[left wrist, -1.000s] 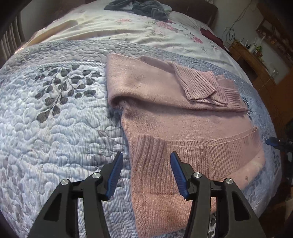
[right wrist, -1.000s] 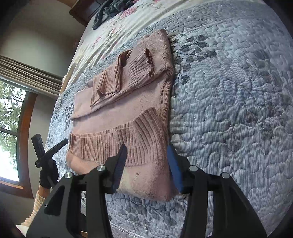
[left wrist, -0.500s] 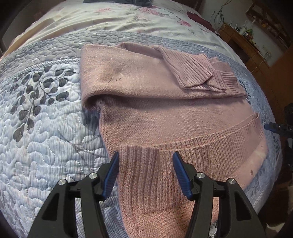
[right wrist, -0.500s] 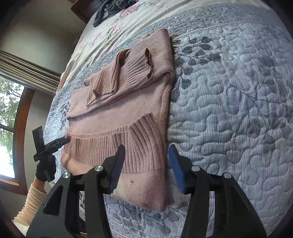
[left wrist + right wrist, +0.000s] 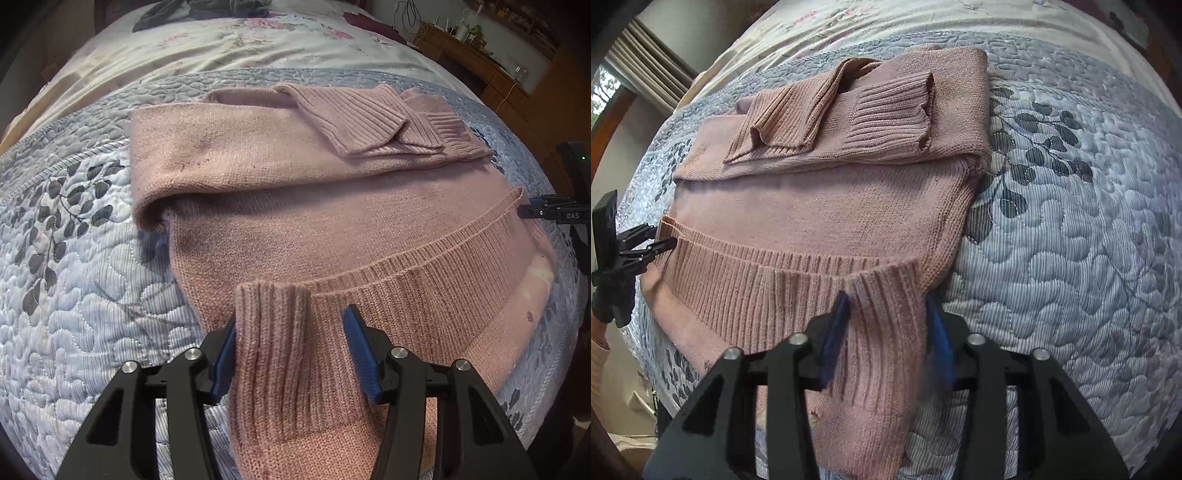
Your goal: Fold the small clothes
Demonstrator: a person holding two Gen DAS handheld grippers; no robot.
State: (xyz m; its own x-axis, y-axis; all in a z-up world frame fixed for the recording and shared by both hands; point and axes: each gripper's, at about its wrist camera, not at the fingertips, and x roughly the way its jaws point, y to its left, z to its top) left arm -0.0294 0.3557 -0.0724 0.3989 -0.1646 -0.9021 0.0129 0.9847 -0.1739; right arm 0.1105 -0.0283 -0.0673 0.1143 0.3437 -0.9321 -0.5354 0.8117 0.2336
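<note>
- Left wrist view is showing the left gripper [image 5: 291, 345] straddling a raised corner of the ribbed hem [image 5: 424, 280] of a pink knit sweater [image 5: 295, 206], jaws standing wide with the hem corner between them, not yet pinched.
- Right wrist view is showing the right gripper [image 5: 886, 332] doing the same at the other hem corner, jaws wide around the fabric, one blue pad touching the rib.
- The step in hand is looking like taking hold of both hem corners for the next fold; the next move is likely calling for closing both jaws firmly on the rib, then lifting and carrying the hem toward the far folded edge, keeping both sides level.
- The sweater is lying flat on the quilted blue bedspread [image 5: 85, 258] of a bed, its top part already folded over, with 2 ribbed sleeve cuffs [image 5: 388, 122] resting on top.
- The knit is looking thick and soft, with small dark specks showing on it.
</note>
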